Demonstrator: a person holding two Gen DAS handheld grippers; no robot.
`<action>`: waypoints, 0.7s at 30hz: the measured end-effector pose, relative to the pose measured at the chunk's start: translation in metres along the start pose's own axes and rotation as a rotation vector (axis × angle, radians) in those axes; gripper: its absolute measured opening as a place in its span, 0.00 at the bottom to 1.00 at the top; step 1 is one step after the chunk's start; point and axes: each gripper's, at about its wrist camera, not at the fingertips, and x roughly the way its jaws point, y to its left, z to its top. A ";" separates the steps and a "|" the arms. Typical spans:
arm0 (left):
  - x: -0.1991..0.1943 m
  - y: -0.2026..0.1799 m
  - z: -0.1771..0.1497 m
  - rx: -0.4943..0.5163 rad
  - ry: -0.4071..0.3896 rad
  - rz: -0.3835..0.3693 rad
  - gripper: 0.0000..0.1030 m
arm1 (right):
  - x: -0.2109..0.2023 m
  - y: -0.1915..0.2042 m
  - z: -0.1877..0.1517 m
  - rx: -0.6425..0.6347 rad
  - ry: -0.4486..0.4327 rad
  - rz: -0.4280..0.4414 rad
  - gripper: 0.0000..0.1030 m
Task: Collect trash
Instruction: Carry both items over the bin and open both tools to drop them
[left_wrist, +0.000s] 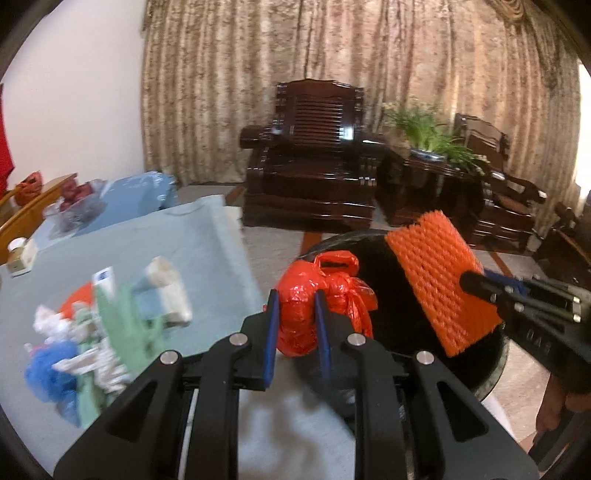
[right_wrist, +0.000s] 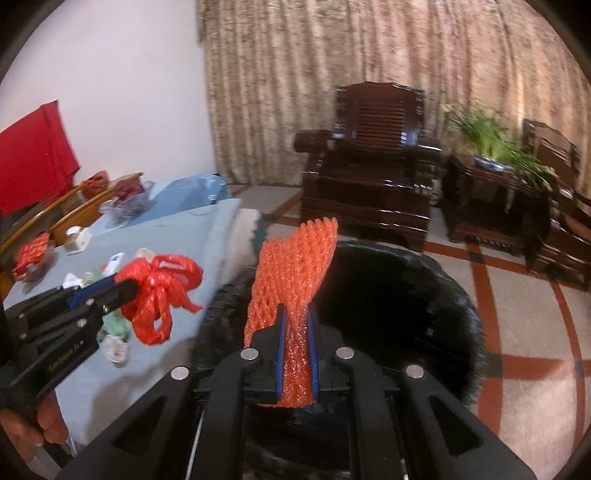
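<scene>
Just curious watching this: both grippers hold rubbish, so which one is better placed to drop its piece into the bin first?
Probably the right gripper: its orange foam net hangs over the black bin, while the left gripper's red bag sits at the rim.

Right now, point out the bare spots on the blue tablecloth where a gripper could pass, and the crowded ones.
Bare: the blue tablecloth between the trash pile and its far edge, and the near strip below the pile toward the black bin. Crowded: the pile itself, and the far corner by the small white box.
</scene>
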 end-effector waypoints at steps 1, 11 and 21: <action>0.005 -0.008 0.002 0.010 -0.001 -0.014 0.17 | 0.000 -0.006 -0.002 0.008 0.002 -0.015 0.10; 0.049 -0.042 -0.002 0.027 0.080 -0.155 0.30 | 0.006 -0.045 -0.017 0.058 0.046 -0.120 0.12; 0.031 -0.021 -0.002 -0.003 0.041 -0.126 0.69 | 0.000 -0.045 -0.021 0.051 0.039 -0.156 0.60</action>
